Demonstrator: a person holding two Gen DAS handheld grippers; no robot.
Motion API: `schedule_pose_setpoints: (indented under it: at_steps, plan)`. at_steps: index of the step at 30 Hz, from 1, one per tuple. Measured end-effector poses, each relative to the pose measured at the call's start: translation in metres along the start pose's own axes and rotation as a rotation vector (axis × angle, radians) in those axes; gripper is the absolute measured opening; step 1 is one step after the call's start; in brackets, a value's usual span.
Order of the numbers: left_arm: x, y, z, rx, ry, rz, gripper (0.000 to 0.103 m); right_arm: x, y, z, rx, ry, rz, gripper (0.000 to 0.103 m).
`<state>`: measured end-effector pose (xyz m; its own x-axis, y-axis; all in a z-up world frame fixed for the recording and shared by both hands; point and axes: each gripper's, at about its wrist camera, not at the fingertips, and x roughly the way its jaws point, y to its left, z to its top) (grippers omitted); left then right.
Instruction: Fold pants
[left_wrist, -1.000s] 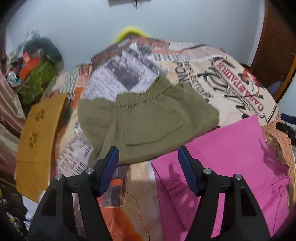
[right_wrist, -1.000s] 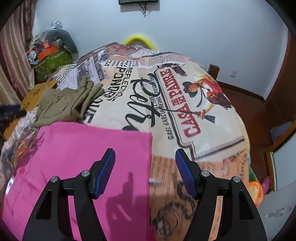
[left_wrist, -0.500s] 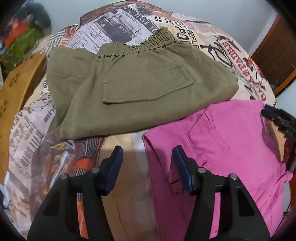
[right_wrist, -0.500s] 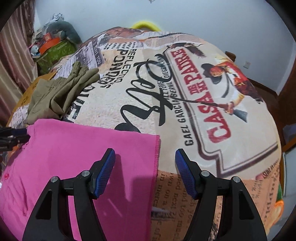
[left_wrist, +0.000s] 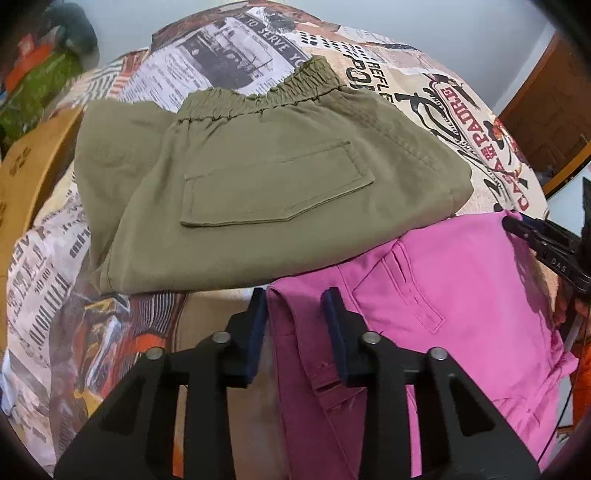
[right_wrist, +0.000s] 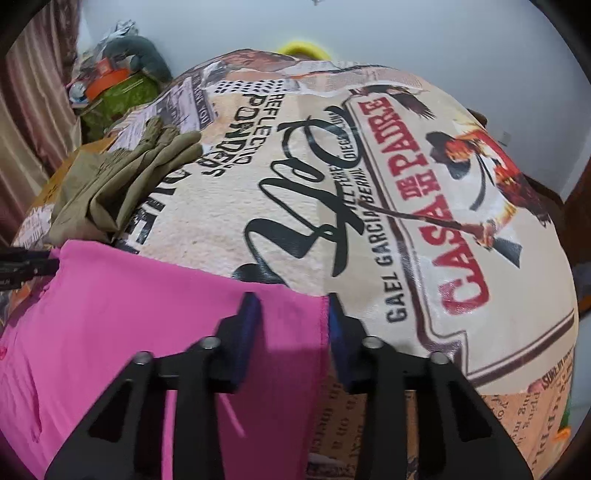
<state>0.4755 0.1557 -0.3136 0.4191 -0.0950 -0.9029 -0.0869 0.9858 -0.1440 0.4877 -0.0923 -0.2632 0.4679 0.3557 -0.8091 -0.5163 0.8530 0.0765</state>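
Nearest the left wrist camera, the left gripper (left_wrist: 295, 314) stands over the waistband corner of the pink pants (left_wrist: 461, 295), its jaws closing with the folded edge of fabric between the blue pads; they look not yet pressed tight. In the right wrist view the right gripper (right_wrist: 291, 321) straddles the opposite, hemmed end of the same pants (right_wrist: 147, 314), jaws closing too, with the hem edge running up between them just beside the right pad. So the garment lies stretched across the bedspread (right_wrist: 406, 184) between the two hands, its long axis running from one gripper to the other, each hand nearest its own end; the right gripper's tips show at the far right edge of the left view. Any fold lengthwise probably turns on both ends being pinched together. Beyond the pink pair, a folded olive pair of pants (left_wrist: 258, 184) lies touching its far edge, elastic waistband away from the camera, with cluttered shelves beyond.
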Motion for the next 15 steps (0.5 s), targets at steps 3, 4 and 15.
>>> schedule_pose_setpoints:
  at_steps: [3,4,15]
  plan:
    - [0.000,-0.003,0.000,0.011,-0.007,0.030,0.017,-0.003,0.008,-0.002,-0.034,-0.014,-0.041,0.009]
    - [0.000,-0.003,0.000,0.012,-0.010,0.037,0.013,-0.004,0.010,-0.002,-0.043,-0.020,-0.056,0.007]
    - [-0.031,-0.005,-0.006,0.022,-0.060,0.060,0.007,-0.028,0.011,-0.002,-0.007,-0.071,-0.061,0.004]
